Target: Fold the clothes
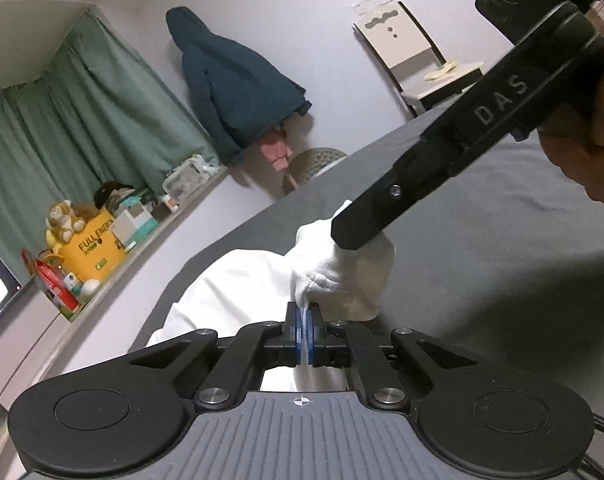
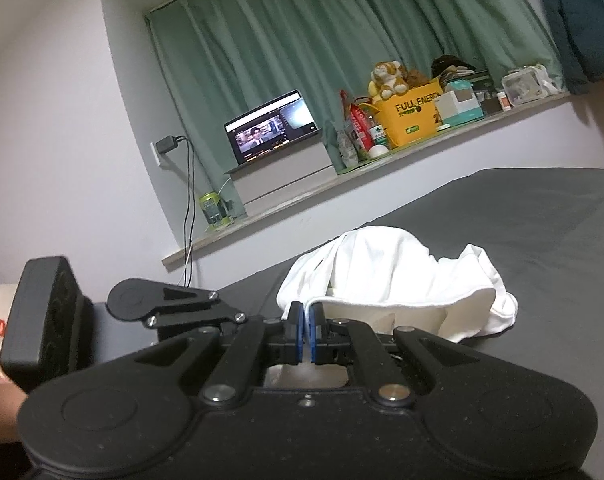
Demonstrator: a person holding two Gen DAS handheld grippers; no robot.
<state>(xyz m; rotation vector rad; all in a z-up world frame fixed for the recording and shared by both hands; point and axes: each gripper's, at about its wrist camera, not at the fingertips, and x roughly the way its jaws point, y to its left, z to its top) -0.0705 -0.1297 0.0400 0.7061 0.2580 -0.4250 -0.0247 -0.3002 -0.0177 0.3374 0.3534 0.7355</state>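
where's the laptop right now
In the right wrist view, the open laptop sits on a grey box on the window ledge, left of the yellow box, before the green curtain.

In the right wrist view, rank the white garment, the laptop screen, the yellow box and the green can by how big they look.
Largest to smallest as they look:
1. white garment, though it lies nearest the camera
2. laptop screen
3. yellow box, close to the laptop screen, so that pair is unsure
4. green can

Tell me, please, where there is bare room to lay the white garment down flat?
The dark bed sheet is bare right of the white garment, toward the far edge. The window ledge is crowded with a yellow box and laptop.
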